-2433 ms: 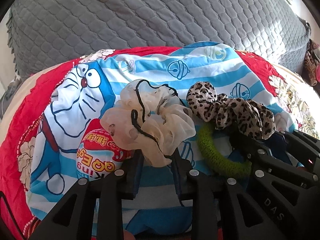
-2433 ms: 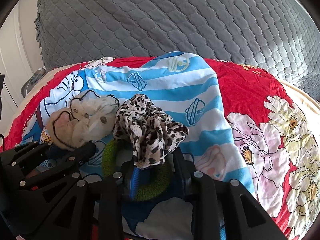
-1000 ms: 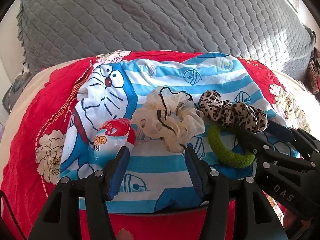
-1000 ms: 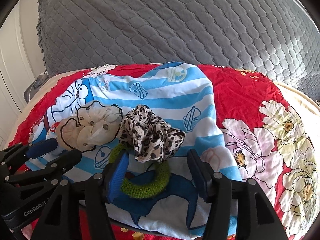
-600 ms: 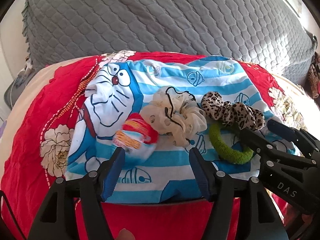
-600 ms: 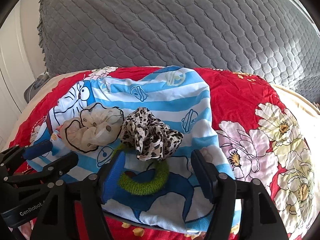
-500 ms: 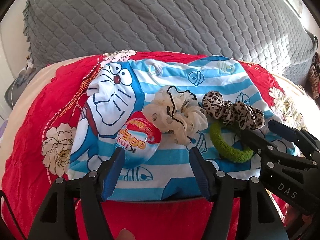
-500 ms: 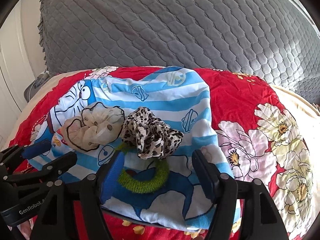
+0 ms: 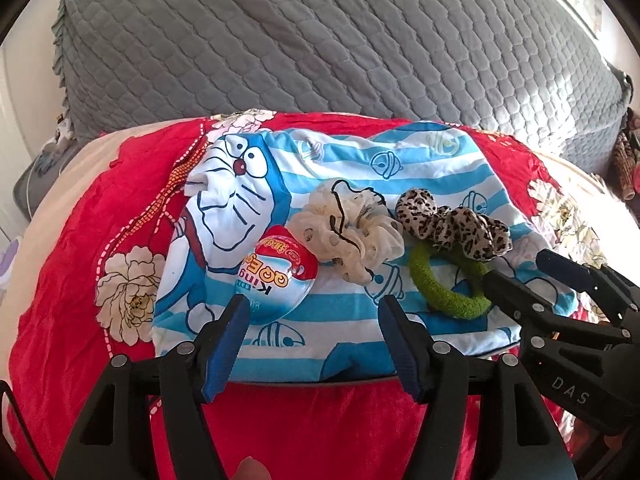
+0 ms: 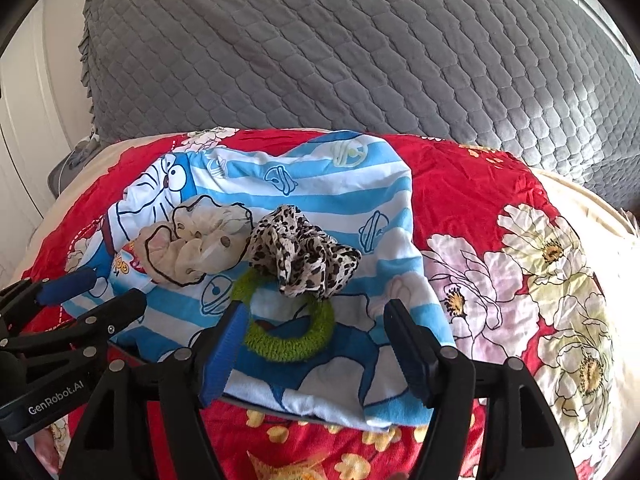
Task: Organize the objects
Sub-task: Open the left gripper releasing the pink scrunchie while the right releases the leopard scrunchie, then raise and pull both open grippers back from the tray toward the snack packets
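On a blue-striped cartoon cloth (image 9: 420, 168) (image 10: 320, 184) lie a red-and-white toy egg (image 9: 276, 276) (image 10: 128, 264), a cream scrunchie (image 9: 348, 232) (image 10: 196, 248), a leopard-print scrunchie (image 9: 452, 224) (image 10: 304, 256) and a green hair ring (image 9: 444, 284) (image 10: 288, 336). The leopard scrunchie rests on the ring's far edge. My left gripper (image 9: 313, 304) (image 10: 116, 286) is open just short of the egg, nothing between its pads. My right gripper (image 10: 316, 308) (image 9: 516, 268) is open around the near side of the green ring, its pads not pressing it.
The cloth is spread over a red floral blanket (image 9: 80, 260) (image 10: 480, 200) on a rounded cushion. Behind it rises a grey quilted cover (image 9: 320, 40) (image 10: 360, 60). A patterned item (image 9: 624, 160) sits at the far right edge.
Both grippers let go of the scrunchies, opened wider and drew back toward me. The toy egg rolled over and now lies label up next to the cream scrunchie.
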The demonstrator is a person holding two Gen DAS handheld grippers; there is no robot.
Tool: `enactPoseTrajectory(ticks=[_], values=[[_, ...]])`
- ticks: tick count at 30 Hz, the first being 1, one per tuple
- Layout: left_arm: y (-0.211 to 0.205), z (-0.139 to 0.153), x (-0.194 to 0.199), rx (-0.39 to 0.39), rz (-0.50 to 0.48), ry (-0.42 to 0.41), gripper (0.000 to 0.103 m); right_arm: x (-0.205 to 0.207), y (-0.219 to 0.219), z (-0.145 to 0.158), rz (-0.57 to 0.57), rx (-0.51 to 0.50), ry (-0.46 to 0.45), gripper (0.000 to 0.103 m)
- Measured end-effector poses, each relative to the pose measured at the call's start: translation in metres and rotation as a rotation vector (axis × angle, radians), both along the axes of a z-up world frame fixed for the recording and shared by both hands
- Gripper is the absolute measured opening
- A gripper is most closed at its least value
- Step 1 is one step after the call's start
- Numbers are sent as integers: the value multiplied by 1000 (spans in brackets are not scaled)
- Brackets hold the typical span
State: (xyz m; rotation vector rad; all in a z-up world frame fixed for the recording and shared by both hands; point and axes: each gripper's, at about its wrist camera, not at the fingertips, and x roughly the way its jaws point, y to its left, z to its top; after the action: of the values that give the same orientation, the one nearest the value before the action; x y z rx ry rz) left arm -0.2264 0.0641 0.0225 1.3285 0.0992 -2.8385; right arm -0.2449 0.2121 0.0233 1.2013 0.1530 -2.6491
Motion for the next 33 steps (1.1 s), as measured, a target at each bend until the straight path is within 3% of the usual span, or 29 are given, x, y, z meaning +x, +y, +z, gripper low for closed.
enactPoseTrajectory(ticks=[8,33], values=[[1,9,10,-6,-7,7,68,15,-6,6,17,15,-20,70],[4,42,48,-1,-19,39,68,50,6,53,30,33,42,70]])
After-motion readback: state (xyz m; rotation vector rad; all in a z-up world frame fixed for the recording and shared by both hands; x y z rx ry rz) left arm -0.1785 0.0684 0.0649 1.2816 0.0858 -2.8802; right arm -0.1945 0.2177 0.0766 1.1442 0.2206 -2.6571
